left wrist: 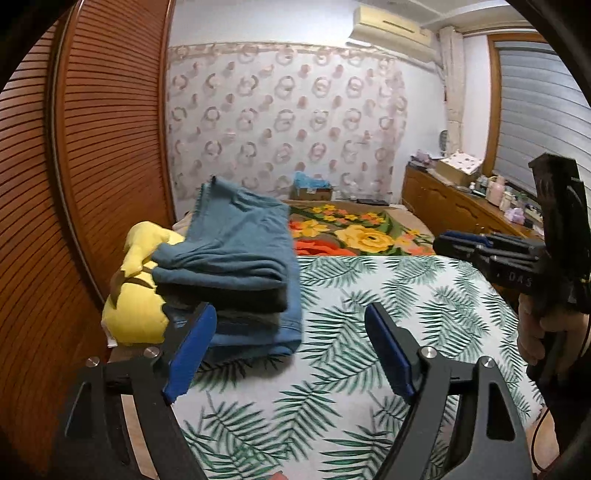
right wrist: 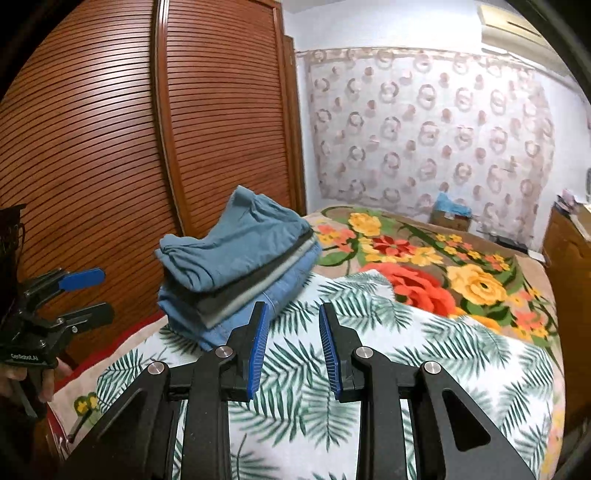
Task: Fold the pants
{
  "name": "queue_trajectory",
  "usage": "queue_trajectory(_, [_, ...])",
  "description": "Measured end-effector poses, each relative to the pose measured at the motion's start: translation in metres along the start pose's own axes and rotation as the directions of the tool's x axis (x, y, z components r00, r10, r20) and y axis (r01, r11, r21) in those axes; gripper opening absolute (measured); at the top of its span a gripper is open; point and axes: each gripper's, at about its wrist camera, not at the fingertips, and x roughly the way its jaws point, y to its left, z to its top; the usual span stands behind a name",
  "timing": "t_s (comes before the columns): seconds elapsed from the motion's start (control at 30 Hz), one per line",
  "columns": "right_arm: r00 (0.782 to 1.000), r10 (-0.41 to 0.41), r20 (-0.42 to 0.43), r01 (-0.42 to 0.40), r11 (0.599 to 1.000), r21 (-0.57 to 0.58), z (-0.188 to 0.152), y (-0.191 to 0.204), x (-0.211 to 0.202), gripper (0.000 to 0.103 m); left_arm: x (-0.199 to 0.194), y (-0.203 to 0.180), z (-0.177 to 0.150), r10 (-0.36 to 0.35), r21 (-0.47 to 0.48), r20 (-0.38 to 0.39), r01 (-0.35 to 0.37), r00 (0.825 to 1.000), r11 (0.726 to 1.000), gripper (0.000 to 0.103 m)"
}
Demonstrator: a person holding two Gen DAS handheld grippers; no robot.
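The folding looks finished: the teal pants (right wrist: pixel 236 243) lie folded on top of a stack of folded clothes (right wrist: pixel 240 295), at about ten o'clock in the right wrist view, on the bed's palm-leaf cover (right wrist: pixel 424 350). The left gripper (left wrist: pixel 291 347) hangs above the cover with fingers spread wide, holding nothing. The right gripper (right wrist: pixel 293 350) is released too, its gap narrower. Apparently nothing remains to fold.

A slatted wooden wardrobe (right wrist: pixel 147 147) stands beside a ring-patterned curtain (left wrist: pixel 288 122), a wall air conditioner (left wrist: pixel 391 27) above
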Motion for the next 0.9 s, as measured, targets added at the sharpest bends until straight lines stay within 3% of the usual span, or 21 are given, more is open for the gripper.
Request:
queue_trajectory(0.27, [0.994, -0.109, 0.014, 0.108, 0.994, 0.035, -0.022, 0.025, -0.043, 0.041, -0.006, -0.029, -0.006, -0.035, 0.018, 0.021, 0.034, 0.999, 0.999, 0.083])
queue_trajectory(0.47, [0.984, -0.175, 0.03, 0.172, 0.982, 0.073, -0.035, 0.039, -0.073, 0.054, -0.002, -0.049, -0.008, -0.087, 0.028, -0.009, 0.087, 0.996, 0.996, 0.083])
queue_trajectory(0.9, [0.964, -0.264, 0.042, 0.256, 0.957, 0.138, -0.055, 0.061, -0.109, 0.078, -0.006, -0.089, -0.02, -0.104, 0.065, -0.018, 0.105, 0.994, 0.992, 0.083])
